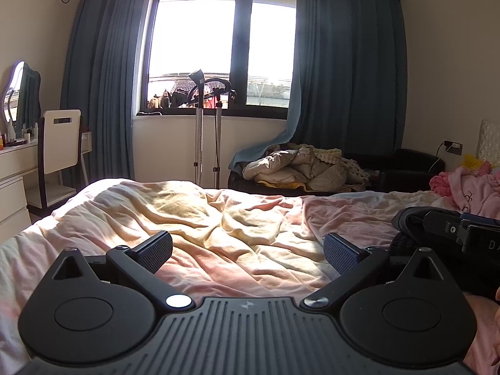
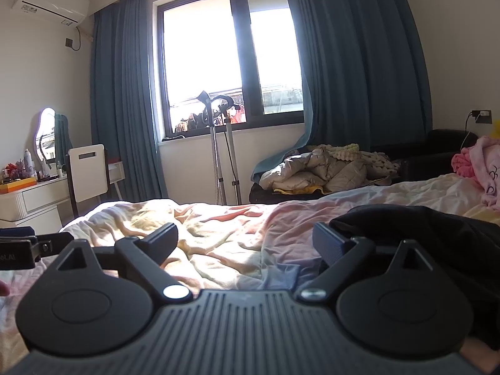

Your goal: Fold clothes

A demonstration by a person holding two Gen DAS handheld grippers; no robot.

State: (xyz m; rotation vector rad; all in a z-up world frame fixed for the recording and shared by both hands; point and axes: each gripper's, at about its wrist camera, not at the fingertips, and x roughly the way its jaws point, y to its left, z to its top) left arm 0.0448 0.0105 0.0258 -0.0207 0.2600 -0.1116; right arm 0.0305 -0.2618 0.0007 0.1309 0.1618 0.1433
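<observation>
Both grippers hover low over a bed with a rumpled pink-and-yellow cover, the left gripper with its jaws spread wide and nothing between them, the right gripper likewise released over bare cover. A dark garment lies on the bed just beside the right gripper's right finger, seemingly touching it, and a pink garment with dark print I cannot read sits further back at the right edge. The only writing is partial — "DA" on the right gripper's body seen from the left wrist; a heap of pale bedding lies on a dark sofa under the window.
</observation>
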